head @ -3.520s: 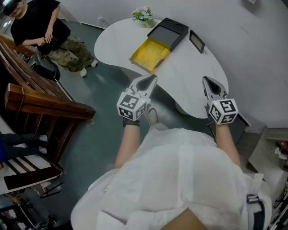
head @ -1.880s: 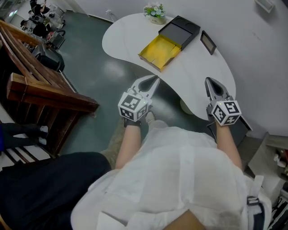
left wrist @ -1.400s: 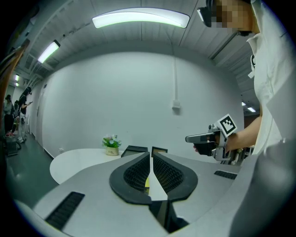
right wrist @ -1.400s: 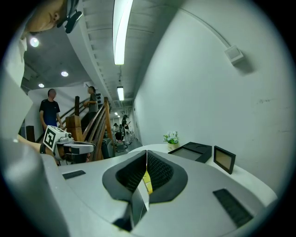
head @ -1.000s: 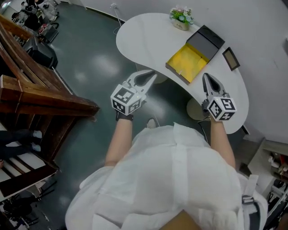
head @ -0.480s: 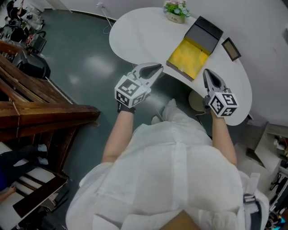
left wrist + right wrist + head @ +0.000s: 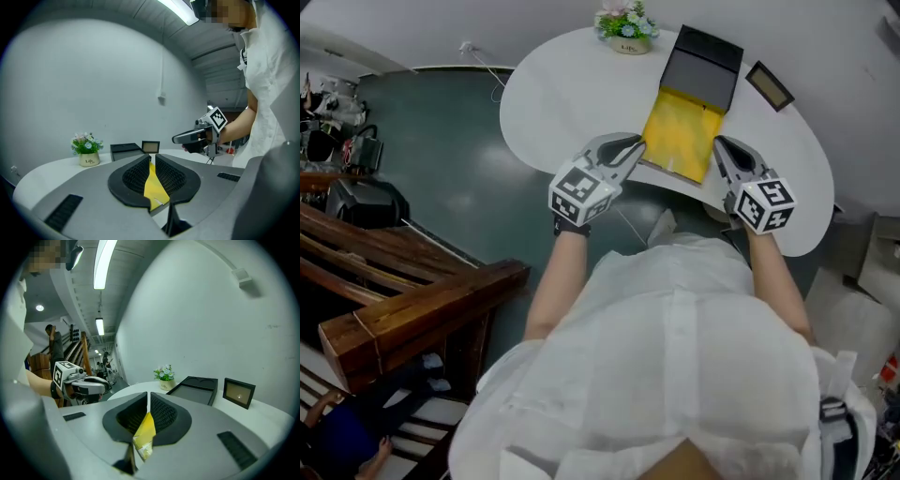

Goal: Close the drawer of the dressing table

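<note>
On the white dressing table (image 7: 562, 84) stands a black box (image 7: 703, 66) with its yellow drawer (image 7: 680, 131) pulled out toward me. My left gripper (image 7: 634, 143) is shut and empty, its tip just off the drawer's front left corner. My right gripper (image 7: 719, 143) is also shut and empty, at the drawer's front right corner. In the left gripper view the shut gripper (image 7: 152, 158) shows the yellow drawer (image 7: 153, 185) through its gap, with the right gripper (image 7: 190, 137) alongside. In the right gripper view, the yellow drawer (image 7: 144, 433) lies under the shut gripper (image 7: 148, 397).
A small flower pot (image 7: 625, 23) stands at the table's far edge and a dark picture frame (image 7: 769, 84) to the right of the box. Wooden stair rails (image 7: 412, 305) and a black bag (image 7: 366, 202) are on the dark floor to the left.
Both grippers have moved forward and down to the front edge of the yellow drawer. The table now lies straight ahead instead of up and to the right. Both jaws stayed shut.
</note>
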